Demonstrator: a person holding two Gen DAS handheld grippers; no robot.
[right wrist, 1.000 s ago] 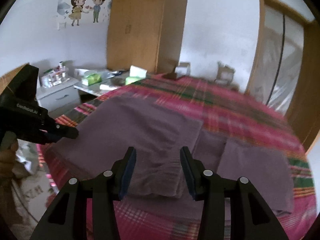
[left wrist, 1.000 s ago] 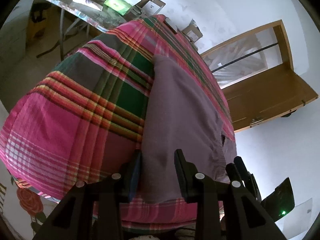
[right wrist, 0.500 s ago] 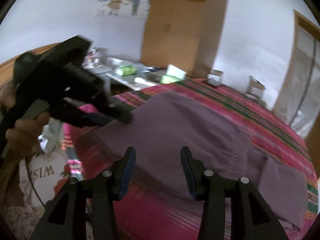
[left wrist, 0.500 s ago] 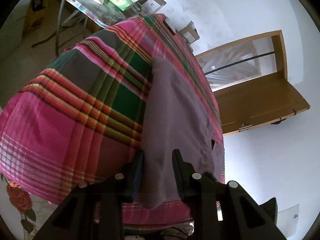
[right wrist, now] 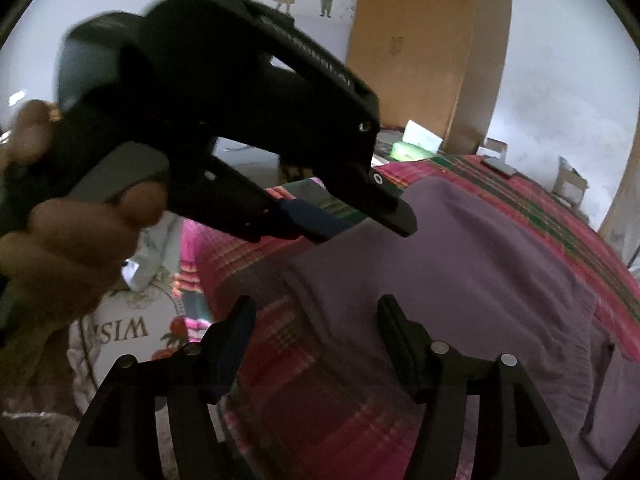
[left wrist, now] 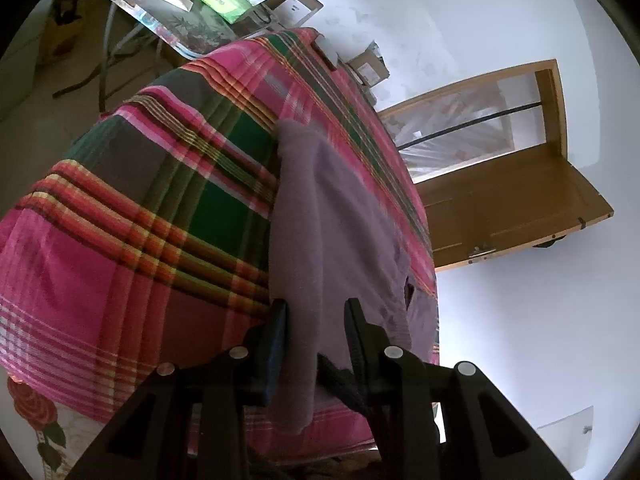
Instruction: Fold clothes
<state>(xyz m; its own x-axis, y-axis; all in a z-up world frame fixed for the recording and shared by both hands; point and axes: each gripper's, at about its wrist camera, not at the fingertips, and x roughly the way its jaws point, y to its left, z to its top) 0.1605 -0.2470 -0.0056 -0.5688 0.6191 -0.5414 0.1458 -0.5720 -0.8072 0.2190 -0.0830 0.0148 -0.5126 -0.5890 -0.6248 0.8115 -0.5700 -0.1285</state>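
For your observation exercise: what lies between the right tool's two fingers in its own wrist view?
In the right wrist view, the right tool stands open; between its fingers lie the plaid bedspread and the purple garment's near edge, ungripped.

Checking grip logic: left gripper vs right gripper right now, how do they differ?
The left gripper has its jaws narrow, with the purple garment's edge between them; the right gripper stands wide, nothing pinched, and its jaws have just been opening. The left sits at the garment's corner; the right hovers over the plaid bedspread. Both point downward at the bed.

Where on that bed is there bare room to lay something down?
Free: the plaid bedspread between the purple garment and the side table. Crowded: the near corner, where both grippers meet the garment's edge.
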